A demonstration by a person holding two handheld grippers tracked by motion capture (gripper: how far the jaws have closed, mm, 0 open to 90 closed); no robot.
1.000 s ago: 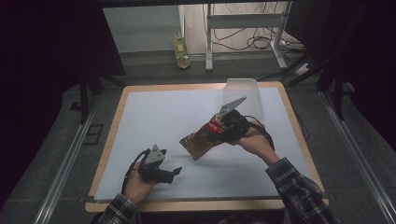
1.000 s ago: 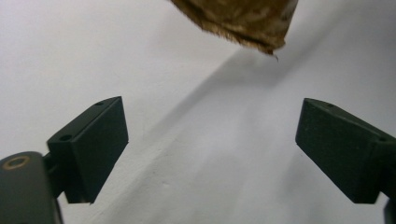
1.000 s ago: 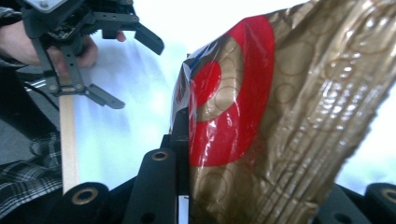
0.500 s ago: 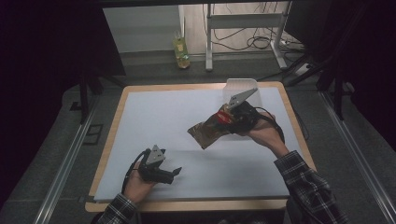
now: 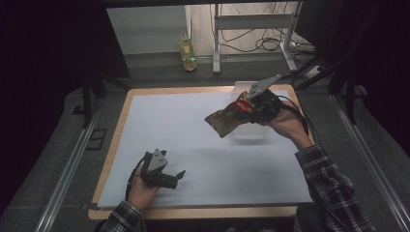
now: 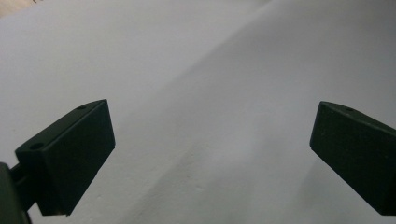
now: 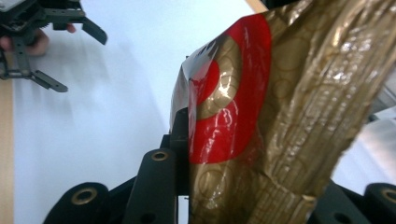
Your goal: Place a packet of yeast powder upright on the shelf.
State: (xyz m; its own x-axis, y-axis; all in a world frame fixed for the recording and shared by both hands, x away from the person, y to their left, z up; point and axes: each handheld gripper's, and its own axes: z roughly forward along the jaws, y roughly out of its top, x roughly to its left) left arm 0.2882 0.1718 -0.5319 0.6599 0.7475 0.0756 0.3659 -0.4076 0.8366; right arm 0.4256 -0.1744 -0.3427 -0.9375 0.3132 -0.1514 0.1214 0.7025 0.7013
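1. Over the far right part of the table (image 5: 116, 145), the high view shows the right tongs (image 5: 244, 104) lifted off the white sheet (image 5: 193, 135), clenched on a crinkled gold and red wrapper (image 5: 226, 120) that hangs out toward the table's middle, clear of the surface.
2. Just beneath and behind that wrapper, the same view shows a pale clear container (image 5: 249, 130) standing on the sheet; the right gripper view gives just a pale sliver at its right edge, too little to identify.
3. Close up, the right gripper view shows the wrapper (image 7: 280, 116) pinched between the black jaws, its red disc with gold rings facing the camera.
4. Near the front left edge, the left tongs (image 5: 176, 176) rest low in a hand (image 5: 140, 191), well apart from the wrapper.
5. Along the left gripper view, the jaws stand wide apart, released, with bare white sheet (image 6: 210, 93) between them.
6. Farther off in the right gripper view, the left tongs (image 7: 77, 51) appear, also spread.
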